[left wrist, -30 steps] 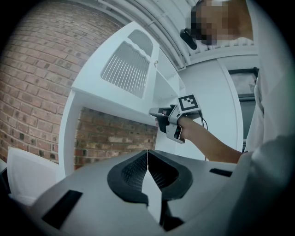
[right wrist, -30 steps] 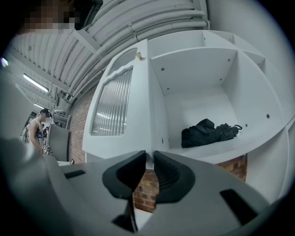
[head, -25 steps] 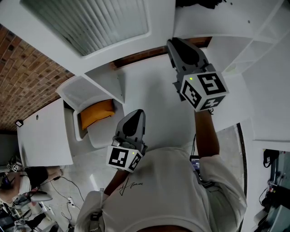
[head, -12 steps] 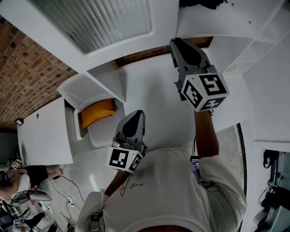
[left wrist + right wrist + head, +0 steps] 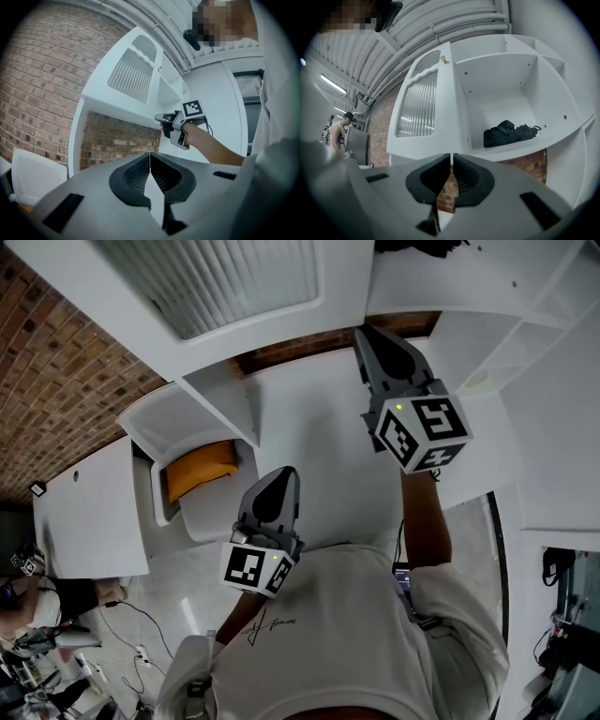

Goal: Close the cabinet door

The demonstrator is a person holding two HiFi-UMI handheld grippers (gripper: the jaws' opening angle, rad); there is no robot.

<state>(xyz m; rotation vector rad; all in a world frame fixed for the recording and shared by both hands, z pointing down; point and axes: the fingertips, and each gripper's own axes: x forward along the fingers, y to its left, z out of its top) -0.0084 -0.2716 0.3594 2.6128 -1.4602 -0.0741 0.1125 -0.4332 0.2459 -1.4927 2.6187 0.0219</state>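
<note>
- Brick wall [image 5: 56, 352] at 9 o'clock, with a low cabinet [image 5: 141, 423] just below it standing open and an orange item [image 5: 199, 471] inside. Both drifted a touch toward 8 o'clock over the last second, probably through head movement and not any handling.
- Left gripper [image 5: 283, 474] held low by the chest at 6 o'clock, fingers pressed together on nothing. No real change of place in that second.
- Cabinet door [image 5: 211, 277] with the ribbed glass pane at 11 o'clock, swung wide open. Slid slightly toward 1 o'clock in the head view, yet touched by neither gripper.
- Right gripper [image 5: 367, 334] raised at 1 o'clock, fingers closed to a hairline gap and empty. Barely shifted since a second ago, and apart from the door.
- Open compartment [image 5: 497, 79] at 3 o'clock of the door, a black bag [image 5: 508, 131] lying on its shelf.
- Judged from this: almost nothing altered, so the closing push is not yet begun.
</note>
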